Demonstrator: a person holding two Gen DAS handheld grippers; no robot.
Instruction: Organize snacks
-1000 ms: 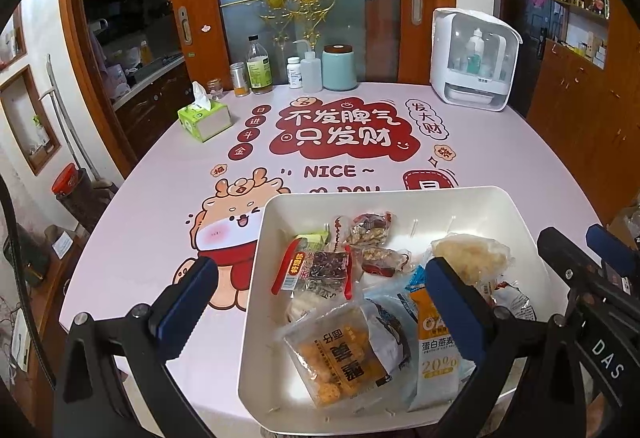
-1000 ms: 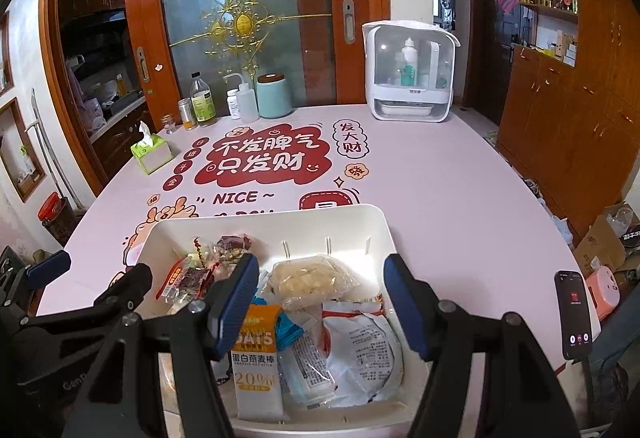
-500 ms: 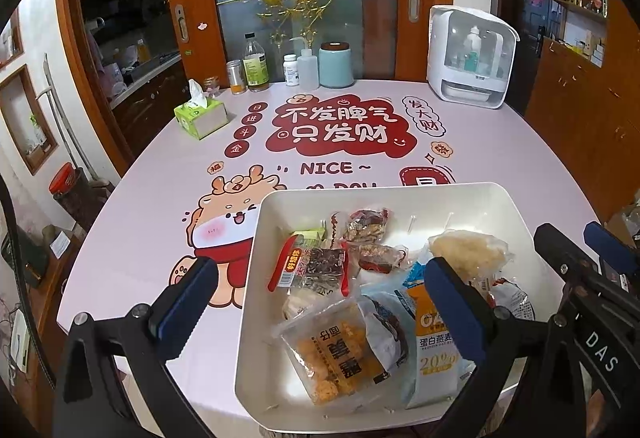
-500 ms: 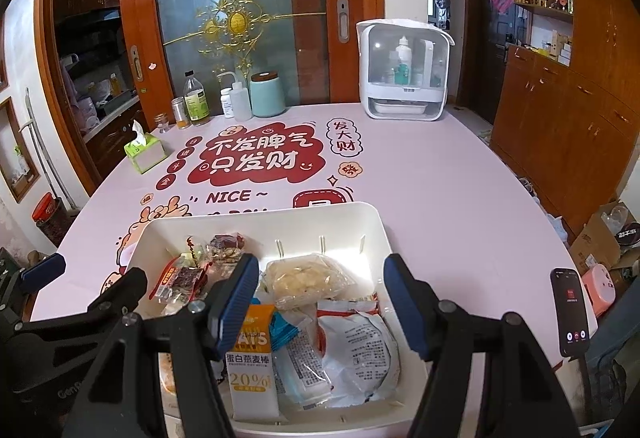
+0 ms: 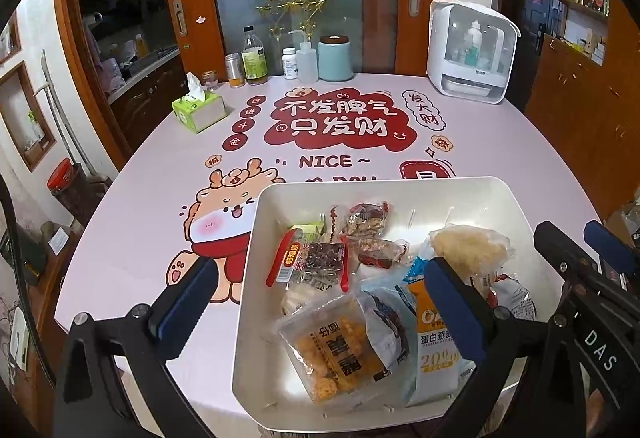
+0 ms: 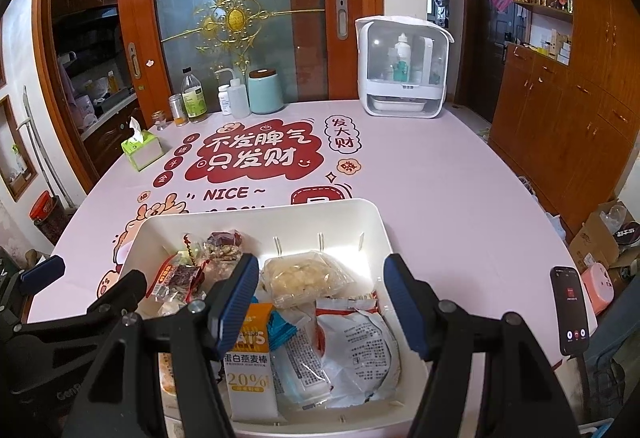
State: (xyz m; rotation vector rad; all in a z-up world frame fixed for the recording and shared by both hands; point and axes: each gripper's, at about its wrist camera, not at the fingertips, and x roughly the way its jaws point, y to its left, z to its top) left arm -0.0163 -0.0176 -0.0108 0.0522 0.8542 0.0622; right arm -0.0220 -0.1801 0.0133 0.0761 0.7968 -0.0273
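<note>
While both claws hang spread and empty over white bin (image 5: 256,238), snacks (image 5: 340,342) lie jumbled inside; left claw (image 5: 320,302), right claw (image 6: 320,302); pinch packets by edges, crushable.

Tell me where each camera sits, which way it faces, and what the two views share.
Left wrist: behind the open left tongs, facing across the pink printed table over the white plastic snack bin; right tongs at its right edge.
Right wrist: behind the open right tongs, same direction; left tongs at left.
Shared: bin, orange oat-bar packet, green tissue box, glass door.
</note>
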